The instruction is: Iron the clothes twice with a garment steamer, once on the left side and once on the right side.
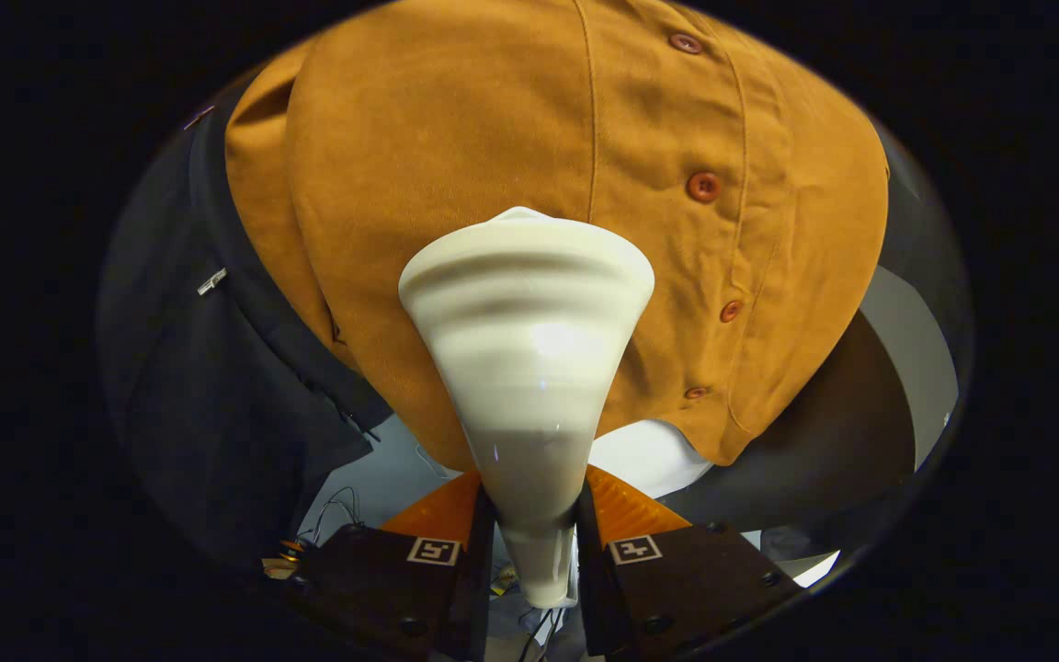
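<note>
**Between the fingers: steamer head against the mustard shirt**

Between the two fingers [493, 561], the cream garment steamer [527, 368] is pinched by its narrow neck, one finger pressing on each side. Its long axis runs straight forward along the fingers, and it widens like a cone from the pinched neck to a broad ribbed head that points away from the gripper [534, 552] toward the cloth.

Just beyond the fingers, the steamer head sits at or right against the mustard-brown button-up shirt [456, 156]; whether it truly touches cannot be told. The head lies on the panel left of the button placket, whose row of reddish-brown buttons [703, 187] runs down the cloth to the right of the head. The shirt's hem hangs ahead of the fingertips, with a white garment [649, 455] showing under it.

Left of the shirt, beside the left finger, hangs a dark jacket [208, 386]. Thin cables [336, 510] lie low by the left finger.
</note>
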Demonstrator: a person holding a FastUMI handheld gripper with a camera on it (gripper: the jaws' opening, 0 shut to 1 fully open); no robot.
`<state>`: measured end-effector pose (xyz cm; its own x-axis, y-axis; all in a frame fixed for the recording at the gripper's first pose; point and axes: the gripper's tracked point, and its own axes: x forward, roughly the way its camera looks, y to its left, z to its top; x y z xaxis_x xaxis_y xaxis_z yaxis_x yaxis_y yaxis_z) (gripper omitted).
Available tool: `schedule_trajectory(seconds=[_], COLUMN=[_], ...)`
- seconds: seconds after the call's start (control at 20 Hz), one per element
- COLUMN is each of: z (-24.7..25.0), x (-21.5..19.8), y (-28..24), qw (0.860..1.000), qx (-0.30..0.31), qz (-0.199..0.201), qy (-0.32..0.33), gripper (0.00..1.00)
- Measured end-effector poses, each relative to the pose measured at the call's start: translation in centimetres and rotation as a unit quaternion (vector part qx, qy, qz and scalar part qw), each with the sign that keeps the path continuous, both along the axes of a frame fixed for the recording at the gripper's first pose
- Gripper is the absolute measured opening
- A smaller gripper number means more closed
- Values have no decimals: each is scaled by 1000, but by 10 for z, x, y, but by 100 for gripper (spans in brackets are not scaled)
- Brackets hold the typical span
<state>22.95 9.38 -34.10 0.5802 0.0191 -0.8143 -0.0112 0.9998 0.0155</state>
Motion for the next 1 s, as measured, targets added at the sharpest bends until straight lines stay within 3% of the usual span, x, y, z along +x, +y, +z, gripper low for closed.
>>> schedule_trajectory(seconds=[0.4, 0.75, 1.0], z=[122, 217, 261], x=[23, 30, 23], y=[-38, -102, -136], qw=[985, 949, 921], qx=[5, 4, -4], qz=[-24, -65, -66], qy=[-168, -309, -385], gripper=[44, 43, 43])
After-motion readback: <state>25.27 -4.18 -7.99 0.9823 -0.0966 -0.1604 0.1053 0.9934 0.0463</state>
